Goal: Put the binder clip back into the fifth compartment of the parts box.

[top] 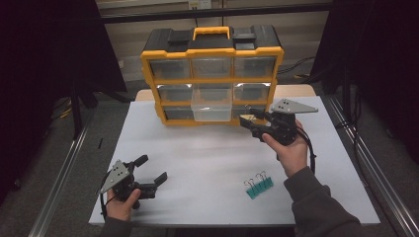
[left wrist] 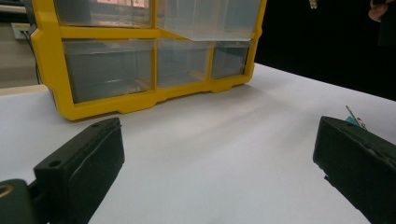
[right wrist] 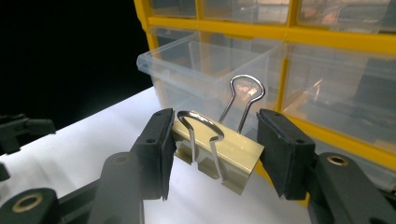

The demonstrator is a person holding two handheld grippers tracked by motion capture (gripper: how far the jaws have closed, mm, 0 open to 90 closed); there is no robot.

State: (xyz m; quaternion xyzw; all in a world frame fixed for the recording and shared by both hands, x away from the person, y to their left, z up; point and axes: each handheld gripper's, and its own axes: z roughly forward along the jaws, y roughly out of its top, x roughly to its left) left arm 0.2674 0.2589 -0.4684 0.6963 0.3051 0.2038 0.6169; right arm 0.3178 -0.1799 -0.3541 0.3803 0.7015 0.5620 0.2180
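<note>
High view: the right gripper [top: 250, 122] is held above the white table [top: 207, 158], just in front of the yellow organizer [top: 211, 74], beside its pulled-out clear drawer [top: 211, 106]. The left gripper [top: 150, 174] is rested near the table's front left, jaws spread with nothing between them. Teal binder clips [top: 259, 186] are seen lying near the front right.

Left gripper view: wide-set jaws are recorded over bare table, facing the organizer [left wrist: 140, 56].

Right gripper view: a gold binder clip [right wrist: 219, 149] is clamped between the pads, with the open drawer [right wrist: 205, 70] close behind.
</note>
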